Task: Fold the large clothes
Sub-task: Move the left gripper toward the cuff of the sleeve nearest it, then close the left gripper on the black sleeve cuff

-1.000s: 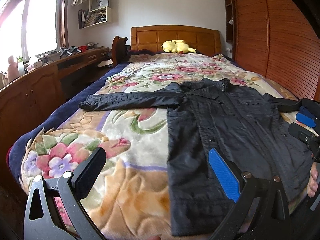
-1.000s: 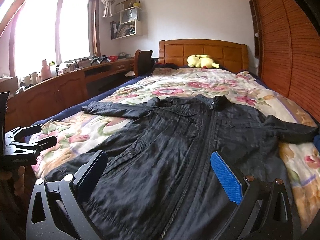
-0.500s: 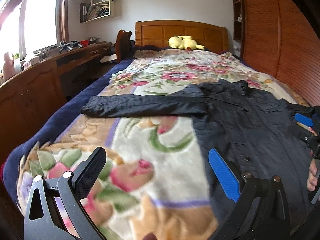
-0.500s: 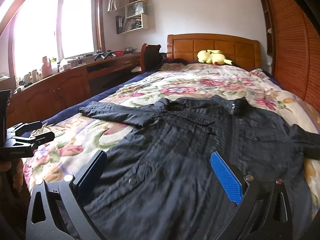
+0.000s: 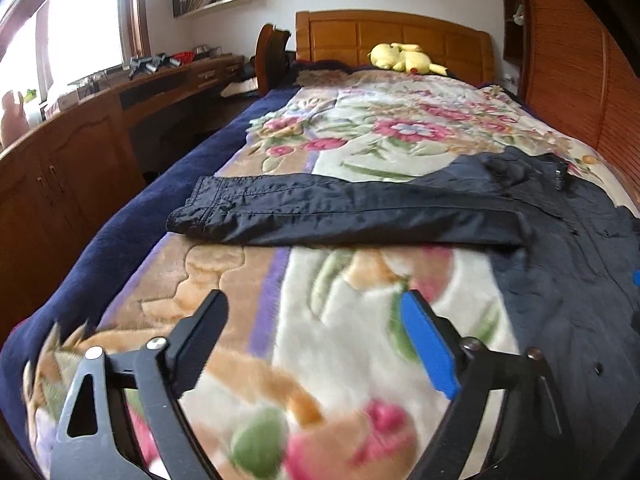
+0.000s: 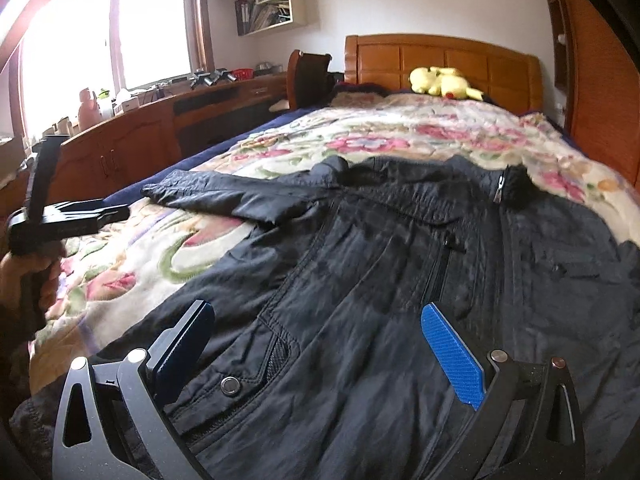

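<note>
Left wrist view, crinkled black nylon jacket [image 5: 400, 212], plush floral blanket [image 5: 360, 344], closing empty tongs [image 5: 316, 320]

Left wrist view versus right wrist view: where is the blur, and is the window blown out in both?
Left wrist view: floral blanket near the left gripper smears with motion blur; jacket sleeve is sharper. Window is overexposed. Right wrist view: window also blown out; black jacket softly blurred.

Floral blanket [image 5: 360, 352] spread over bed w/ wooden headboard [image 5: 384, 36]; yellow plush toy [image 5: 404, 58] lying at head end. Long wooden desk [image 6: 160, 120] under window [image 6: 152, 28], cluttered; wall shelf [image 6: 276, 12] w/ books above.
</note>
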`<control>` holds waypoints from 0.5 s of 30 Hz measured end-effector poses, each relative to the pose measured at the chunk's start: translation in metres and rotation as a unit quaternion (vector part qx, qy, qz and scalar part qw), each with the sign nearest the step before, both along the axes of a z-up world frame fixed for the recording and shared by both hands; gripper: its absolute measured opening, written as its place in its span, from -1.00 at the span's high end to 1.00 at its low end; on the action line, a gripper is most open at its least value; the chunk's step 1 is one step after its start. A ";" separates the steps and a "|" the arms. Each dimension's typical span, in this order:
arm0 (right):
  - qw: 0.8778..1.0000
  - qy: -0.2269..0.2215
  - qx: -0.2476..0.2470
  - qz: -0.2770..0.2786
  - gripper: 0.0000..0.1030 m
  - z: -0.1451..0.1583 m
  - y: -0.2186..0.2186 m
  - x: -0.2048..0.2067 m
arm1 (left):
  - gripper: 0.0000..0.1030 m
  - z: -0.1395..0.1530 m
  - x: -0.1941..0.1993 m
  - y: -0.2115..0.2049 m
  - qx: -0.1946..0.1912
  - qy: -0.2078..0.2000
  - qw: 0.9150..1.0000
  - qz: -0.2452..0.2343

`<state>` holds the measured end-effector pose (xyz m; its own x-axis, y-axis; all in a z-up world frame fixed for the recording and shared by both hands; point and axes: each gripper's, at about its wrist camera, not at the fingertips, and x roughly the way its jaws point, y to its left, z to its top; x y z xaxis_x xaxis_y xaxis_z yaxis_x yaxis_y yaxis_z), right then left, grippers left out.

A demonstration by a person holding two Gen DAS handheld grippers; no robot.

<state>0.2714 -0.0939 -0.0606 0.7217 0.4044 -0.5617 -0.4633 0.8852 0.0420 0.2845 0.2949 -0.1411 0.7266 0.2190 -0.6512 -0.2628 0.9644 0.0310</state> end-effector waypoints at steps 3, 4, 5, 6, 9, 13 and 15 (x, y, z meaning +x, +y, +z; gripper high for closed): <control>1.000 0.002 -0.001 0.001 -0.99 0.001 0.001 0.004 | -0.60 -0.006 0.021 0.025 -0.010 0.005 1.000 0.018; 1.000 0.001 -0.004 -0.001 -0.99 0.000 0.002 0.006 | -0.58 -0.008 0.029 0.034 -0.012 0.008 1.000 0.026; 1.000 0.001 -0.007 -0.004 -0.99 -0.001 0.003 0.006 | -0.57 -0.009 0.033 0.040 -0.013 0.010 0.999 0.032; 1.000 0.002 -0.013 -0.007 -0.99 -0.003 0.004 0.007 | -0.57 -0.010 0.041 0.052 -0.015 0.013 0.999 0.043; 1.000 0.006 -0.020 -0.006 -0.99 -0.007 0.008 0.010 | -0.56 -0.015 0.057 0.078 -0.027 0.015 0.997 0.067; 1.000 0.006 -0.020 -0.008 -0.99 -0.009 0.009 0.011 | -0.54 -0.028 0.073 0.114 -0.061 0.021 0.993 0.104; 1.000 0.006 -0.018 -0.009 -0.99 -0.009 0.008 0.011 | -0.54 -0.036 0.078 0.124 -0.083 0.023 0.989 0.117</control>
